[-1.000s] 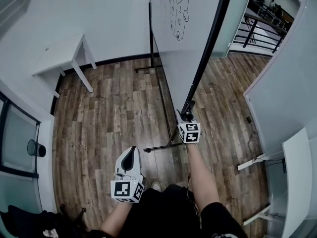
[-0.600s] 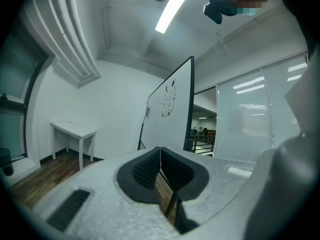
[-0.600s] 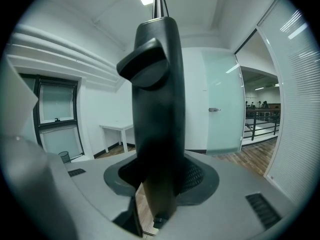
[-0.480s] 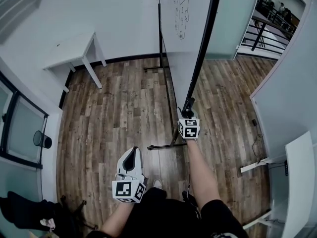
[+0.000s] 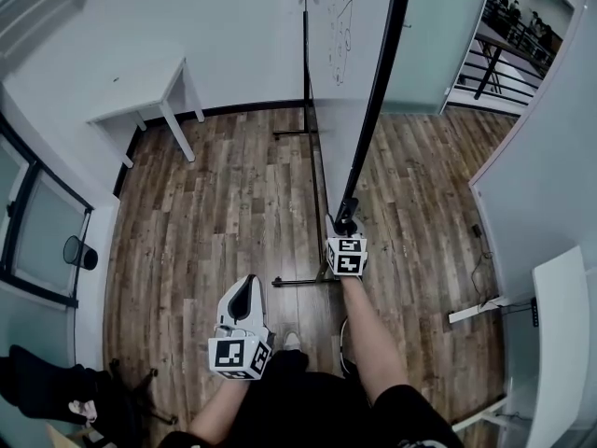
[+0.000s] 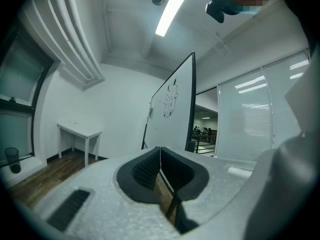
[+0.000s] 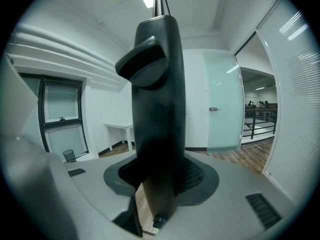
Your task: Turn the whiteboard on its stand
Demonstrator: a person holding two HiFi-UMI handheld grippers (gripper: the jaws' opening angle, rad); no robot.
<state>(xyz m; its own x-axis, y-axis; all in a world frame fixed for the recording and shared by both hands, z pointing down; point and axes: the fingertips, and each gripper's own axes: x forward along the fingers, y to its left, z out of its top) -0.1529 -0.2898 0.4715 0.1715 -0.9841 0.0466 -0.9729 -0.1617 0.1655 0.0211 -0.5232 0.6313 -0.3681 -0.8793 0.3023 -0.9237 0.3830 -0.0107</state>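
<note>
Whiteboard [image 5: 338, 73]: large, rigid, probably heavy; best taken by its black frame [image 5: 375, 101]. Right tongs [image 5: 346, 226] gripped that frame; left tongs [image 5: 244, 295] were closed, empty.

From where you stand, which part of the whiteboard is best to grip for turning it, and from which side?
Grip the black side frame low down, coming edge-on from the near end. The whiteboard stands with this edge toward you, and the frame is a narrow upright bar that fits between jaws. The right gripper is clamped there.
</note>
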